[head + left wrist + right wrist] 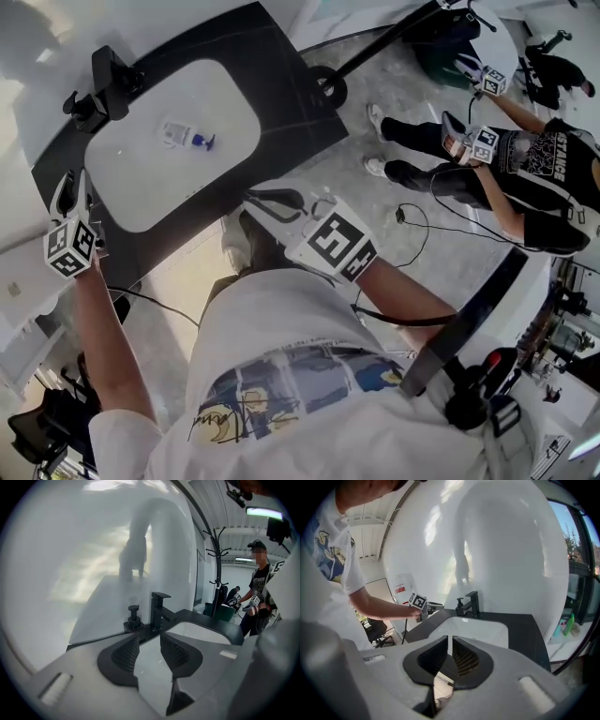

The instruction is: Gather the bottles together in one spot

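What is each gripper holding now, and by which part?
Nothing. The left gripper has its jaws apart, empty; the right gripper has them nearly together, empty. The bottle lies in the sink.

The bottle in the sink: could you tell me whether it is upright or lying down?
Lying down: in the head view the bottle lies flat on the white sink floor, its blue cap pointing sideways.
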`<action>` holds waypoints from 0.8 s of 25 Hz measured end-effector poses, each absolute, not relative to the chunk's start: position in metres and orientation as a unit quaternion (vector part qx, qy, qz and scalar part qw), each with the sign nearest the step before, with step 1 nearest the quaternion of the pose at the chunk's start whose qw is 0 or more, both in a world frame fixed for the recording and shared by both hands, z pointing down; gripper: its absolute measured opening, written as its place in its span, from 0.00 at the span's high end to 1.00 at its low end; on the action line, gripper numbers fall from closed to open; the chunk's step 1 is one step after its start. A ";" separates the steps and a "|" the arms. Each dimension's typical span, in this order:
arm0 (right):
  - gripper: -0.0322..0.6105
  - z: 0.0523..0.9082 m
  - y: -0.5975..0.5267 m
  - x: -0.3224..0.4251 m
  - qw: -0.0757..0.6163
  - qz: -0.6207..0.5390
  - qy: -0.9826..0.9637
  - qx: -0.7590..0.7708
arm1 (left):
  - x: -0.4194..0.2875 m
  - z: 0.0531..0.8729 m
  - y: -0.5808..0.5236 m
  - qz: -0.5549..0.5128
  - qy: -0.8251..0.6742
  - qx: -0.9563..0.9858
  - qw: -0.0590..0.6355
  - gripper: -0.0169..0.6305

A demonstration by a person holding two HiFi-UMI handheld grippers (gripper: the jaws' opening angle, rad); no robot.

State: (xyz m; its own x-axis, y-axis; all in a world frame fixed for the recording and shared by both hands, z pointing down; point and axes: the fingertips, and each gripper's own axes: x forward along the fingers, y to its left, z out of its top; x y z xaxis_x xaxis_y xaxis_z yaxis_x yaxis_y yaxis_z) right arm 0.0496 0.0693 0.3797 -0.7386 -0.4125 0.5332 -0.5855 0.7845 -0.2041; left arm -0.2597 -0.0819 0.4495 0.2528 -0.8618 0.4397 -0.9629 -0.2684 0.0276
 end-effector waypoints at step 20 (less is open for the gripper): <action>0.90 0.378 0.112 0.056 0.226 0.187 -0.907 0.303 | -0.127 0.483 0.005 0.278 -0.372 0.878 0.119 0.76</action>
